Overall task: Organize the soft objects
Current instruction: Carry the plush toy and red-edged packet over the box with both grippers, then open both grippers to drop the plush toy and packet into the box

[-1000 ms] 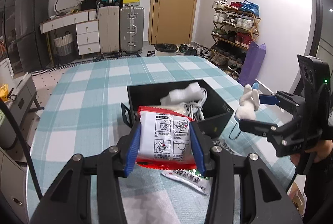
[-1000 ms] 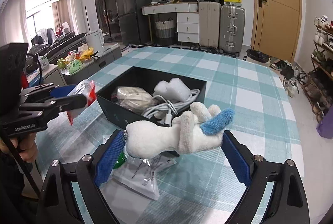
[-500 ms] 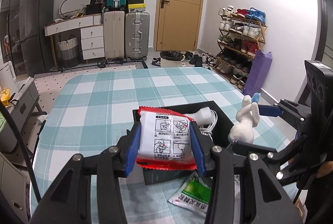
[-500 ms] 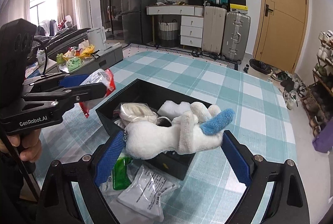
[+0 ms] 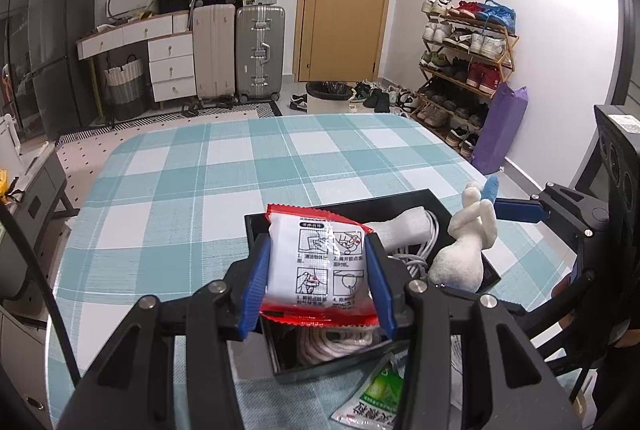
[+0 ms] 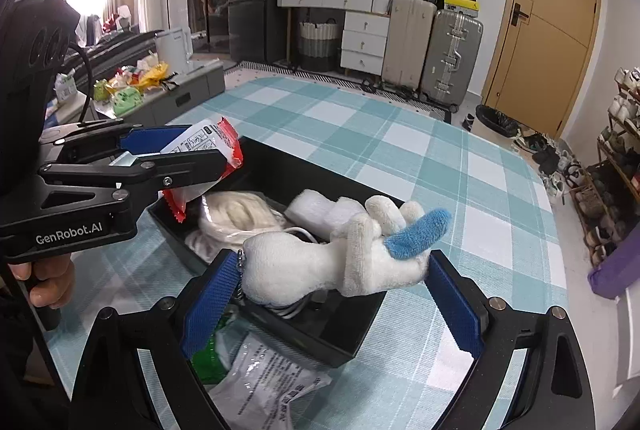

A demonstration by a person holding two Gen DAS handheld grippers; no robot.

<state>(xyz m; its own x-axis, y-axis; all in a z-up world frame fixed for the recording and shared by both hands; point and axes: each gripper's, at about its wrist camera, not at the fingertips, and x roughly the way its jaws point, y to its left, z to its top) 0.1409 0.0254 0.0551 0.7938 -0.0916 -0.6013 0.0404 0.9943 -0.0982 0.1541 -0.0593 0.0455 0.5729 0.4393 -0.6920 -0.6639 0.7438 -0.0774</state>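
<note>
A counter [image 5: 208, 190] under a teal and white checked cloth fills the middle of both views. On it, low and centre in the frame, sits an open black box [image 6: 352, 334] already holding a bagged white bundle [image 6: 236, 218], a white foam piece [image 6: 316, 208] and white cables [image 5: 424, 250].

The left hand-held gripper [image 5: 318, 280] is clamped on a red-edged white packet [image 5: 318, 262], held over the box's near end. The right hand-held gripper [image 6: 328, 286], its jaws wide, is closed on a white plush toy [image 6: 320, 262] with a blue ear, held above the box.

Two flat pouches, one with a green label [image 5: 378, 394] and one grey [image 6: 272, 386], lie on the cloth at the bottom of the frame, beside the box. The task looks partly done: the two held items need dropping in, and probably both pouches.
</note>
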